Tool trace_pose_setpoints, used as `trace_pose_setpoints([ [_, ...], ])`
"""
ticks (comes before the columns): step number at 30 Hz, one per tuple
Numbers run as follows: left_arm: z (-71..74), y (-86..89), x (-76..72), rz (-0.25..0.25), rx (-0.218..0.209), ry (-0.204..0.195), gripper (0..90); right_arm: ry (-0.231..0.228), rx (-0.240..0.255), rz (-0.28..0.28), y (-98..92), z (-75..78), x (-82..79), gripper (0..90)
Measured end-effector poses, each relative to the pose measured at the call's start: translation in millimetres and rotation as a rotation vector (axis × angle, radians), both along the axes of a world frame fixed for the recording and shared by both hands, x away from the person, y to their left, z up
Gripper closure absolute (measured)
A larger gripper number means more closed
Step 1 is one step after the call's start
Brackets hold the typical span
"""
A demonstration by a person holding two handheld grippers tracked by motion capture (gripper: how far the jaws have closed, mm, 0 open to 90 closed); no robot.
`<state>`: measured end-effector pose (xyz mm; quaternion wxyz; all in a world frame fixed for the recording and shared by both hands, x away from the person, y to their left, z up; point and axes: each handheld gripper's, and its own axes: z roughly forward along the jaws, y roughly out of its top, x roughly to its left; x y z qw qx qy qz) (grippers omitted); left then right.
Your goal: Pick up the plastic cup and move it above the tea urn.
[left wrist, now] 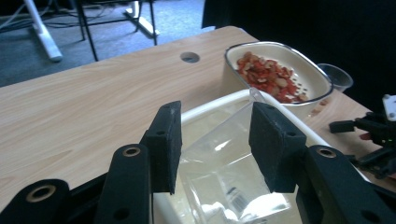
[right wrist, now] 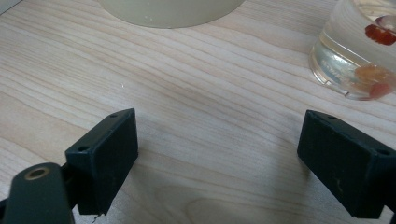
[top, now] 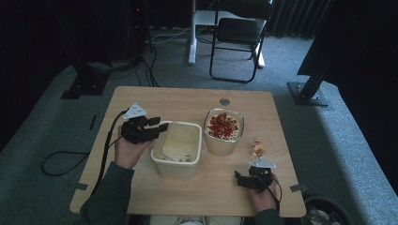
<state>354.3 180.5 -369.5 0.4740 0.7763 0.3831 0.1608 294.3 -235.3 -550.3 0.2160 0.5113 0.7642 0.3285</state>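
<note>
A cream rectangular tub [top: 159, 165] stands mid-table with a clear plastic bag [top: 180, 140] inside it. My left gripper [top: 162, 127] is at the tub's left rim, held by a hand. In the left gripper view it [left wrist: 215, 123] is open, its jaws over the rim [left wrist: 205, 105] with the bag [left wrist: 219, 158] showing between and beyond them. To the right of the tub is a cream strainer bowl [top: 218, 146] of red pieces [left wrist: 268, 74]. My right gripper [top: 245, 179] rests near the front right edge, open over bare wood [right wrist: 217, 154].
A small clear cup [top: 257, 149] holding a few pieces [right wrist: 373, 74] stands right of the bowl, just ahead of my right gripper. There is a round hole [top: 225, 101] in the table's far edge. A folding chair [top: 237, 33] and cables lie on the floor beyond.
</note>
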Motion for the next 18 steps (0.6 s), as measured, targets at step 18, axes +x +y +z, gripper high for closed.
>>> trace_pose_setpoints([
  [18, -10.1, 9.8, 5.8, 0.012, -0.001, 0.012, 53.1, 0.000, 0.000, 0.000, 0.0, 0.0, 0.0, 11.8],
])
